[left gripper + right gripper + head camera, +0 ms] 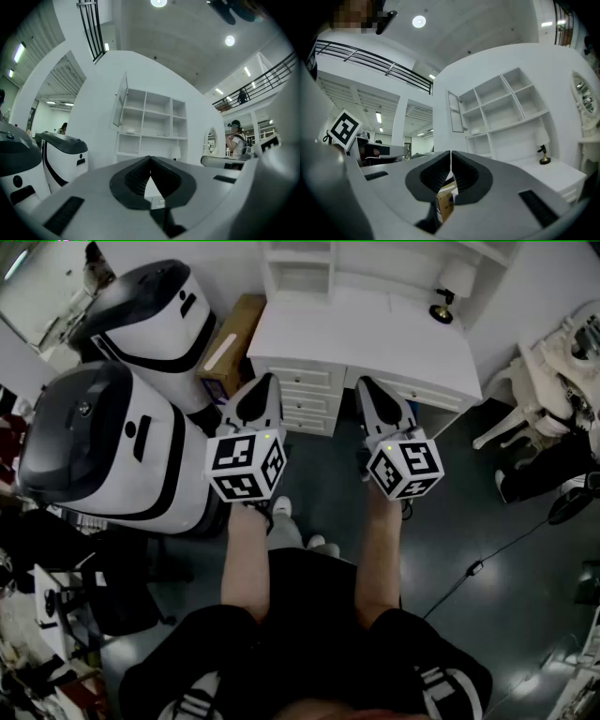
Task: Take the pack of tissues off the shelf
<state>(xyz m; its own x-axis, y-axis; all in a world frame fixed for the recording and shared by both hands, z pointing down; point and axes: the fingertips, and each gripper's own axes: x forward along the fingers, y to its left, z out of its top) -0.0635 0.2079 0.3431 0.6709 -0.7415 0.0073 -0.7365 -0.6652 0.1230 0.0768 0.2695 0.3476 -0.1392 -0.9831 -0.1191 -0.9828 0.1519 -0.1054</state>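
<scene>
A small pale pack [130, 131], too small to be made out well, is seen left of centre in the left gripper view. It lies in the left column of the shelf [145, 115], at the middle level. The shelf is set on a white desk [375, 334] at the top of the head view. Well apart from it, the left gripper [150, 159] and right gripper [451, 154] are held side by side, each with jaws brought together on nothing. A cardboard box [446, 202] is glimpsed low in the right gripper view, beyond the jaws.

Two grippers [266, 381] [366, 383], perhaps two machines [159, 315] [103, 442]
</scene>
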